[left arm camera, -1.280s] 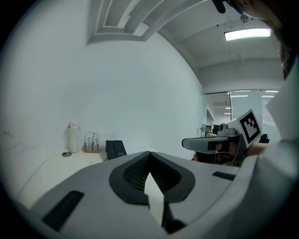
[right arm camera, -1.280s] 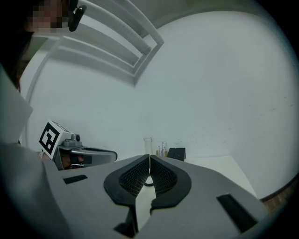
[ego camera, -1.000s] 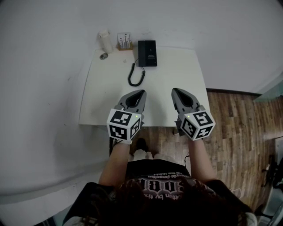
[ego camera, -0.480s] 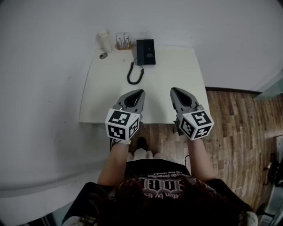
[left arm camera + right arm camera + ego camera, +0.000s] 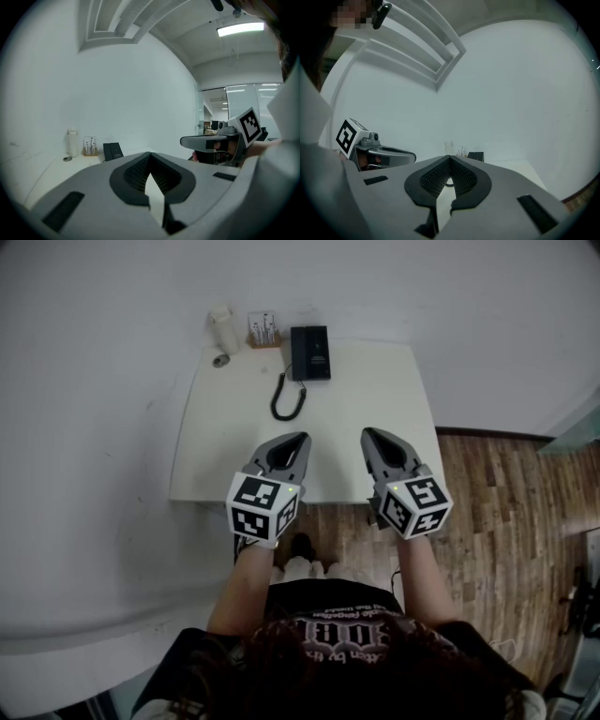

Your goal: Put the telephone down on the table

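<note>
A black telephone (image 5: 310, 352) stands at the far edge of the white table (image 5: 375, 418), its handset resting on the base. Its coiled black cord (image 5: 287, 399) loops forward onto the tabletop. The phone also shows small in the left gripper view (image 5: 112, 151) and in the right gripper view (image 5: 476, 156). My left gripper (image 5: 298, 439) and right gripper (image 5: 369, 434) hover side by side over the table's near edge, both shut and holding nothing. Each is well short of the telephone.
A white bottle (image 5: 223, 327) and a small wooden rack of thin items (image 5: 263, 329) stand at the table's far left corner, with a small round cap (image 5: 220, 359) beside them. A white wall runs behind the table. Wooden floor (image 5: 506, 512) lies to the right.
Both grippers stay near the table's front edge, shut. Only the head view has shifted slightly.
</note>
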The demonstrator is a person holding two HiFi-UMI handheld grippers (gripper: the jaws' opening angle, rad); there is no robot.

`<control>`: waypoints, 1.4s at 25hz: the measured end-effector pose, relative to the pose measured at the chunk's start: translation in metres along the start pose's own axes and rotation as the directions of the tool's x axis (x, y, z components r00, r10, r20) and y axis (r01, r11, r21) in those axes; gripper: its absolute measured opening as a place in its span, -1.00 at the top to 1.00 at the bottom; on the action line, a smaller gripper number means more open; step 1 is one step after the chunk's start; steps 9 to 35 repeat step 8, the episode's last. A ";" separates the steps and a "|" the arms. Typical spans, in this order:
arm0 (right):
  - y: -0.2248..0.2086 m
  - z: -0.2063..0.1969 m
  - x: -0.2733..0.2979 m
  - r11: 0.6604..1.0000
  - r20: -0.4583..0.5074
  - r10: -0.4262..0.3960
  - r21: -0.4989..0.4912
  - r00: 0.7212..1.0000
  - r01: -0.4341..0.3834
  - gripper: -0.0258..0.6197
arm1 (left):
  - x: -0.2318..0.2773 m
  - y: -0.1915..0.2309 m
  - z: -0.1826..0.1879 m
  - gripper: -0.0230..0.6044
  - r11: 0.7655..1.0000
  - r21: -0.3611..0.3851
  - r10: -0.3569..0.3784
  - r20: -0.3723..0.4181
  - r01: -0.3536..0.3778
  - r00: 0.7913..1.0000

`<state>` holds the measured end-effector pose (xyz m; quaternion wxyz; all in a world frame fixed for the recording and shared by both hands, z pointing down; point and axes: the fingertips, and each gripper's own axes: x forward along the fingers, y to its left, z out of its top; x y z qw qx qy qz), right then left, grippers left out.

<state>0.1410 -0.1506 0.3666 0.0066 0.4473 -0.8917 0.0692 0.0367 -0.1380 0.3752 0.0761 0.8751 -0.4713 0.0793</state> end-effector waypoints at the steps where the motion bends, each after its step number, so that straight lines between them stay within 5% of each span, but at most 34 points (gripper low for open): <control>1: 0.000 0.000 0.000 1.000 0.001 -0.001 0.000 1.000 0.001 0.83 | 0.000 0.000 0.000 0.92 1.000 0.001 -0.001 0.000 0.001 1.000; 35: -0.001 0.000 -0.003 1.000 0.001 -0.014 -0.010 1.000 0.014 0.83 | -0.004 0.004 -0.004 0.92 1.000 -0.007 0.008 -0.005 -0.008 1.000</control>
